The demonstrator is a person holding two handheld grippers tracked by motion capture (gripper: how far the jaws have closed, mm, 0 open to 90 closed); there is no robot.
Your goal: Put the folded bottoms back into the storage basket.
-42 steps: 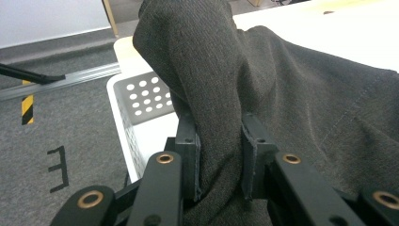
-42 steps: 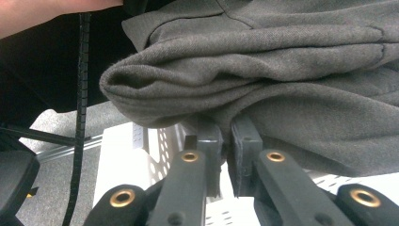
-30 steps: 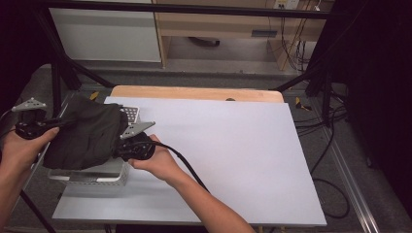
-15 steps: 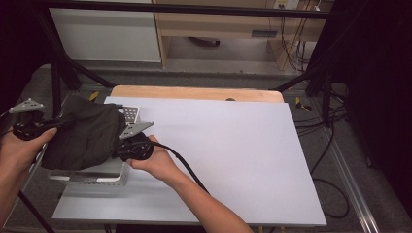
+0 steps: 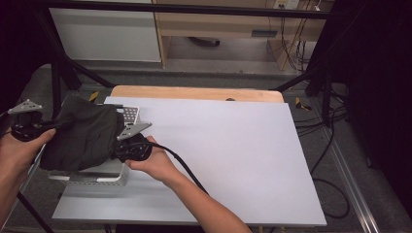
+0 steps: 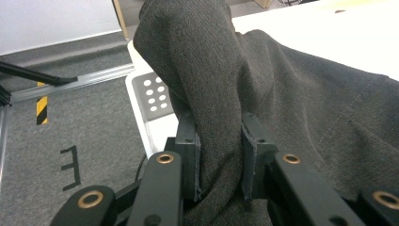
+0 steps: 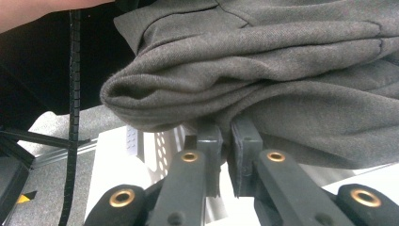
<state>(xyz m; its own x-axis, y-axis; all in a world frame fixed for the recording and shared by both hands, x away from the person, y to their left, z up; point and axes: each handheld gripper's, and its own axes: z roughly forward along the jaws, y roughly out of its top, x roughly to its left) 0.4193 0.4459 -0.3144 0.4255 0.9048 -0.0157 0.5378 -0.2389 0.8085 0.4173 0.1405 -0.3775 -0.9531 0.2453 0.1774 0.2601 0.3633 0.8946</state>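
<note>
Dark cloth (image 5: 82, 138) hangs at the left of the frame, over a white holey tray (image 5: 127, 116). Left gripper (image 6: 219, 155) pinches one side of it. Right gripper (image 7: 225, 153) pinches the other side.

High view: room dim, left and right edges of frame nearly black; white table (image 5: 233, 145) brightest, evenly lit from above, soft shadow under forearm. Slightly soft overall. Gripper views: dark cloth (image 6: 282, 103) weave sharp; table at upper right of left gripper view overexposed; black at upper left of right gripper view.
</note>
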